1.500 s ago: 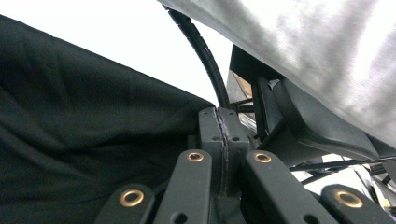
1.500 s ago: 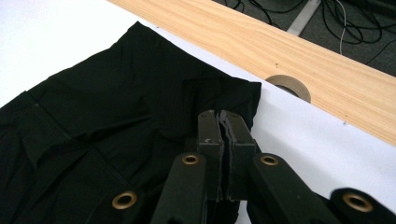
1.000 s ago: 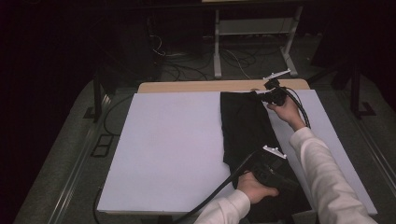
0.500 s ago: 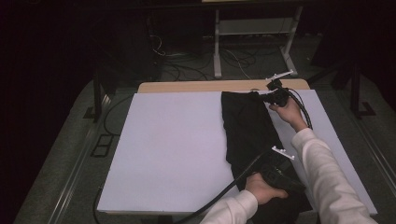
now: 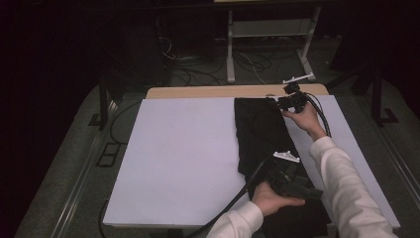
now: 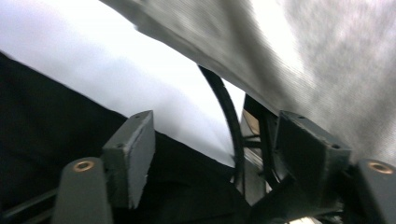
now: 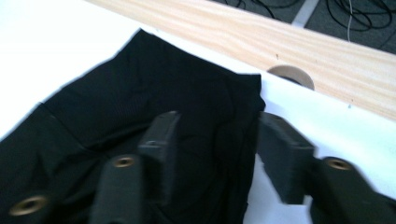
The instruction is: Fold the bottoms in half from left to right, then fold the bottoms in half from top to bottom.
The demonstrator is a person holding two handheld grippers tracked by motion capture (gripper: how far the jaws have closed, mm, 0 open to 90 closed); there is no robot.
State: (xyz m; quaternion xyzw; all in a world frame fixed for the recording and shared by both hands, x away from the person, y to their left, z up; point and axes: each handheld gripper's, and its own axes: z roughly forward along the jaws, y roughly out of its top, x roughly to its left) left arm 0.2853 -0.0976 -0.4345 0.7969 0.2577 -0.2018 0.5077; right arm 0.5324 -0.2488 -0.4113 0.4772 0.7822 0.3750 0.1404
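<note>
Cloth [image 5: 262, 134] is lying as a long strip on the right of the white table [image 5: 183, 153]. Right gripper [image 7: 212, 161] is straddling its far corner, jaws wide. Left gripper [image 6: 212, 158], jaws wide, is hovering near its near end. Judged stage: spreading or folding barely begun.

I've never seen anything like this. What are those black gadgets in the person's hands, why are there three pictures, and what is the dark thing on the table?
No robot here: a person holds a hand-held gripper in each hand, each with two black fingers. The high view looks down from above the table. The left gripper is near the person, the right gripper at the far edge. The other two pictures come from cameras riding on the grippers, looking along their fingers. A black garment lies on the white table cover, with the wooden table edge beyond. In the right gripper view the fingers stand open over the cloth's far corner, not pinching it. The left gripper's fingers are open too, holding nothing.
</note>
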